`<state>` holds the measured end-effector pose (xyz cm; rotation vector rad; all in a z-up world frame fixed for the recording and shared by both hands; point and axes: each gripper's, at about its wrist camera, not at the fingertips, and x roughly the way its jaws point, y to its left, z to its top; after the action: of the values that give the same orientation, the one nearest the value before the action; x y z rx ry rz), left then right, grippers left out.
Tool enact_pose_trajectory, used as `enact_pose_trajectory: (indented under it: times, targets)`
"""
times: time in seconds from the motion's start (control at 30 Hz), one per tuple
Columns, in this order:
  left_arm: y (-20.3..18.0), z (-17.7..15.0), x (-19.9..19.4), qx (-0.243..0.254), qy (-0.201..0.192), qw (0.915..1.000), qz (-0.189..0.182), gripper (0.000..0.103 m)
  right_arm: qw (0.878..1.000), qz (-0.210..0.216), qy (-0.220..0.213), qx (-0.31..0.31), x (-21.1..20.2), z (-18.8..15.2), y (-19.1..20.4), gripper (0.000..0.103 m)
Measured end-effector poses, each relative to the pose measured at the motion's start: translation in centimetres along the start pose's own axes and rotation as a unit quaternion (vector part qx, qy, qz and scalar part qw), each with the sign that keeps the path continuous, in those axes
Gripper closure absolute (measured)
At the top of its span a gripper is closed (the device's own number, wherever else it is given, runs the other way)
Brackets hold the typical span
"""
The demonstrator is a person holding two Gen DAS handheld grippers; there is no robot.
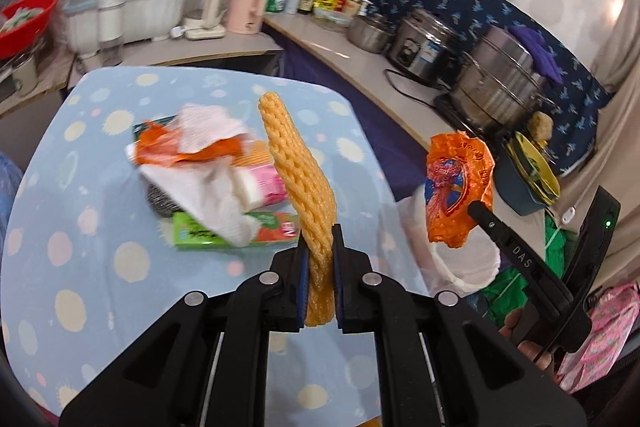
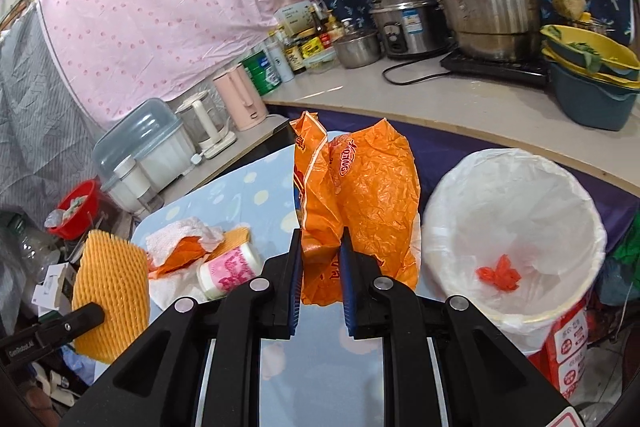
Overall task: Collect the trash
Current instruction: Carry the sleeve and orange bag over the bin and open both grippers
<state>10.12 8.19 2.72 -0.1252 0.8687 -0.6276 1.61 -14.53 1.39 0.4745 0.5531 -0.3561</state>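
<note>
My left gripper (image 1: 319, 255) is shut on a yellow foam fruit net (image 1: 296, 179), held upright above the blue dotted table (image 1: 80, 267); the net also shows in the right wrist view (image 2: 112, 287). My right gripper (image 2: 322, 251) is shut on a crumpled orange snack wrapper (image 2: 360, 187), seen too in the left wrist view (image 1: 456, 183), held beside the white-lined trash bin (image 2: 516, 227). A small red scrap (image 2: 498, 273) lies in the bin. On the table a pile remains: white paper towel (image 1: 208, 163), orange wrapper (image 1: 160, 147), pink-white bottle (image 1: 260, 187), green box (image 1: 224, 231).
A counter (image 2: 420, 99) behind holds steel pots (image 2: 480, 7), a rice cooker, bottles, a pink kettle (image 2: 240, 99) and a dish rack. Stacked yellow and blue basins (image 2: 592, 75) sit at the counter's right end. A red bowl (image 2: 78, 207) stands at the left.
</note>
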Motion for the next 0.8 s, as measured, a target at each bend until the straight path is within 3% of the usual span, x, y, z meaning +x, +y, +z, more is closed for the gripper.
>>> enact_pose_trajectory:
  times: [0.47, 0.63, 0.8]
  targets:
    - [-14.4, 0.4, 5.7, 0.118, 0.027, 0.9887, -0.089, 0.094, 0.993, -0.083, -0.028, 0.077, -3.5, 0.0, -11.5, 0.087]
    - [-18.3, 0.1, 7.9, 0.149, 0.041, 0.982, -0.108, 0.094, 0.989, -0.102, -0.028, 0.1, -3.4, -0.2, -14.9, 0.087]
    - [-21.6, -0.4, 10.2, 0.181, 0.049, 0.9766, -0.105, 0.094, 0.986, -0.108, -0.023, 0.124, -2.9, -0.6, -17.2, 0.087]
